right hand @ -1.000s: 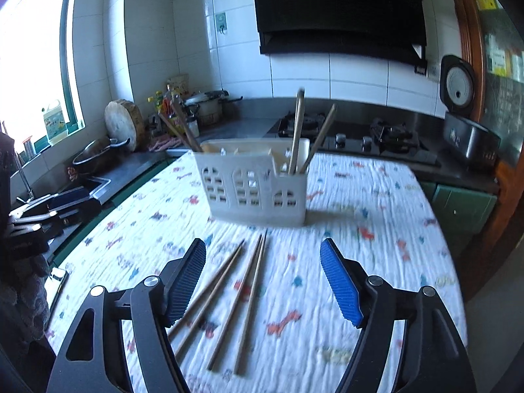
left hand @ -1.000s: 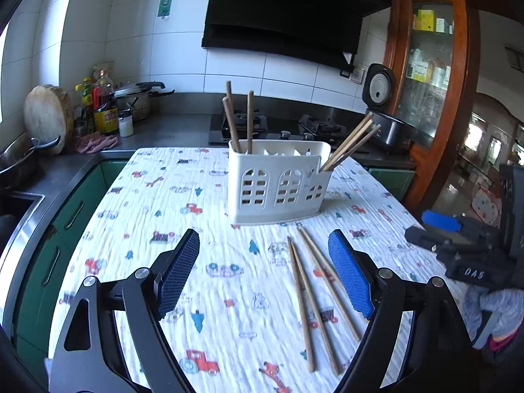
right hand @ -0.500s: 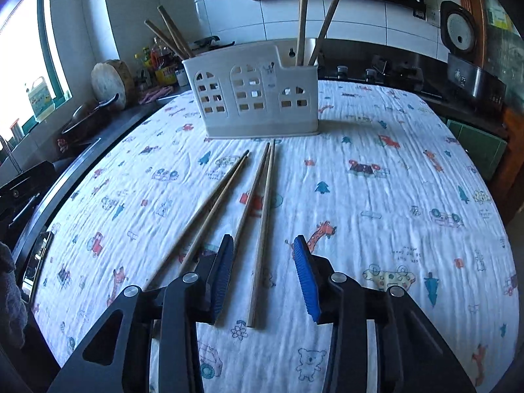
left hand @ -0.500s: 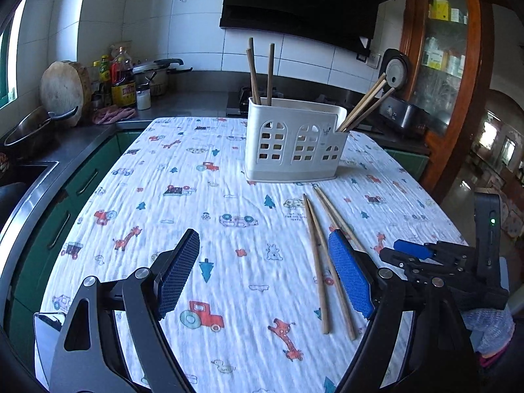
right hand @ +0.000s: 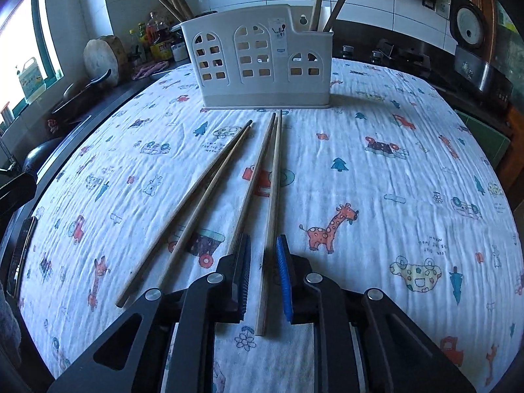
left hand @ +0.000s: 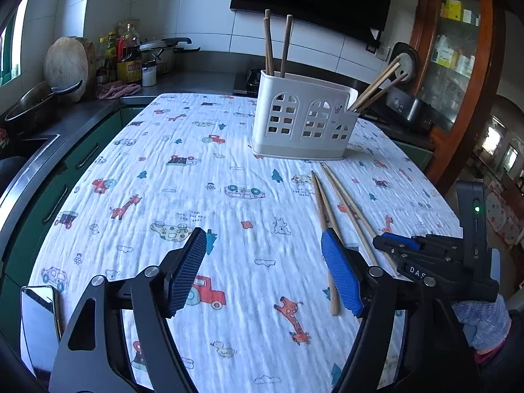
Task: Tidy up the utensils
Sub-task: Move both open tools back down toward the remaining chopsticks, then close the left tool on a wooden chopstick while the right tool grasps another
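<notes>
Kitchen table: right gripper narrowing around rightmost loose chopstick, not visibly clamped; left gripper waiting wide, empty. Next, probably: pinching, lifting toward far caddy.

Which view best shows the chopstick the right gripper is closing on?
The right wrist view: the chopstick runs its whole length from the white holder down between the right gripper pads, which are narrowed around it. The left wrist view shows the loose chopsticks at a distance, partly hidden behind the left gripper.
</notes>
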`<state>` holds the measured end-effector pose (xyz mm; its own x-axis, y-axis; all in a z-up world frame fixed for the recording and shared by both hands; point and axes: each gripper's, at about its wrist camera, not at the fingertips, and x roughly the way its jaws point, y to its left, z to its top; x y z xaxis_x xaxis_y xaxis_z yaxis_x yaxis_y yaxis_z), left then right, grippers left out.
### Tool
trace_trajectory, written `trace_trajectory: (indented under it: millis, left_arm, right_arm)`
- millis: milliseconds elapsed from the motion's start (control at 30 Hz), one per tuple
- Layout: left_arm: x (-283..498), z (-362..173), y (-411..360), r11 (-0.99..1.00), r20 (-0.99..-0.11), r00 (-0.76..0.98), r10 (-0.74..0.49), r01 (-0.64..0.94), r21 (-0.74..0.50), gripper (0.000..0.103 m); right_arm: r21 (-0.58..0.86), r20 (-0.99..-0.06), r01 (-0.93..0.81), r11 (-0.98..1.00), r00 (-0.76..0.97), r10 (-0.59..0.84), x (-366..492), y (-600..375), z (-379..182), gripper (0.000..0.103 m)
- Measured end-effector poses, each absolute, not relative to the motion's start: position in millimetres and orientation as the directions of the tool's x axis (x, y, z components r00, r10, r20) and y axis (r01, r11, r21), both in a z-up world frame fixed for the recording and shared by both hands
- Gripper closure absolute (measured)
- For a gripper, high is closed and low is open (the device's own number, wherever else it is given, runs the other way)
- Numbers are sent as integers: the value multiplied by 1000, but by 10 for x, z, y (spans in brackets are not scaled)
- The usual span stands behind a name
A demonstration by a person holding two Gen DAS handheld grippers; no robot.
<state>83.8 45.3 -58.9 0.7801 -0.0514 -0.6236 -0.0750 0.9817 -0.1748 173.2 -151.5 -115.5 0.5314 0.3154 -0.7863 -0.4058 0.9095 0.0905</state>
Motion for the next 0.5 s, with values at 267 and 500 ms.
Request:
trace_trajectory:
  millis: [267, 500]
  left_arm:
    - [885, -726, 394, 977, -649, 756, -90, -58, -203, 48]
    - [996, -844, 167, 976, -675, 722, -155, 7, -217, 61]
  right_arm:
    - [6, -790, -410, 912, 557, 256, 1720, -1418, -1187, 91]
    - [22, -784, -395, 918, 564, 261, 1729, -1474, -1184, 95]
